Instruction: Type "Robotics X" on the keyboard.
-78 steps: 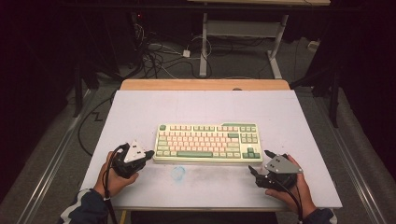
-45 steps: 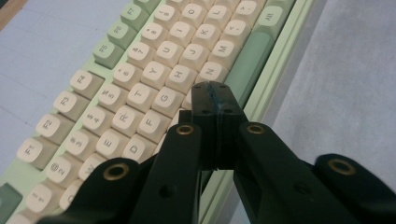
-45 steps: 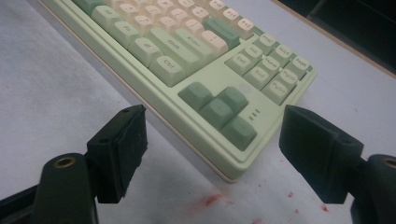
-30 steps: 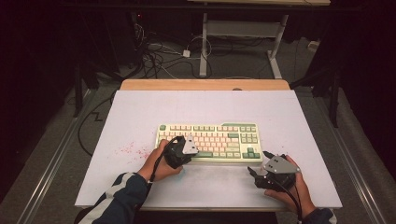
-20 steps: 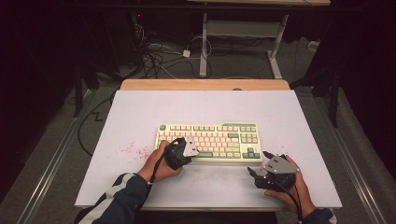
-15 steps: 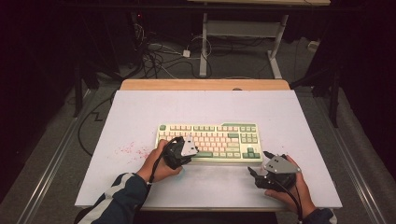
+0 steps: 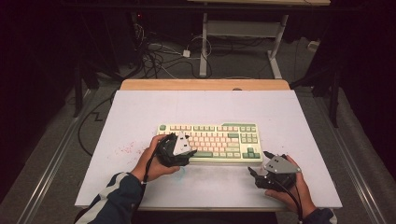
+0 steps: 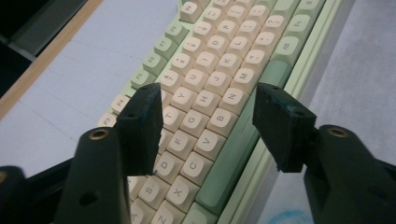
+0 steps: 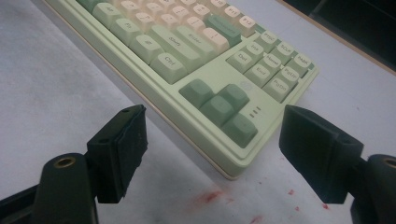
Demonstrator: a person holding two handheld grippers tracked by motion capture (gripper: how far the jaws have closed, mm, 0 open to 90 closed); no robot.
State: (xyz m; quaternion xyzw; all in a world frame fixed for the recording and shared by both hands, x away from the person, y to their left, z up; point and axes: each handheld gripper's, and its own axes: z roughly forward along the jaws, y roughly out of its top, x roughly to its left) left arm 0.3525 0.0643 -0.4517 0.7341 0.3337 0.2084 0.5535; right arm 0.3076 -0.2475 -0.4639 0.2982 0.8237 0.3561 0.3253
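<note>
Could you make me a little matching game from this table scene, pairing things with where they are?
Things:
1. left tongs
2. right tongs
3. pale green keyboard with cream keys
4. red specks

Places:
A. on the white tabletop, left of the keyboard
B. open over the letter keys
C. middle of the table
D. open near the keyboard's arrow-key corner

Pairs: 1-B, 2-D, 3-C, 4-A

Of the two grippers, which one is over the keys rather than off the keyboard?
The left gripper: its open jaws hang above the letter keys of the keyboard. The right gripper sits on the table off the keyboard's near right corner.
</note>
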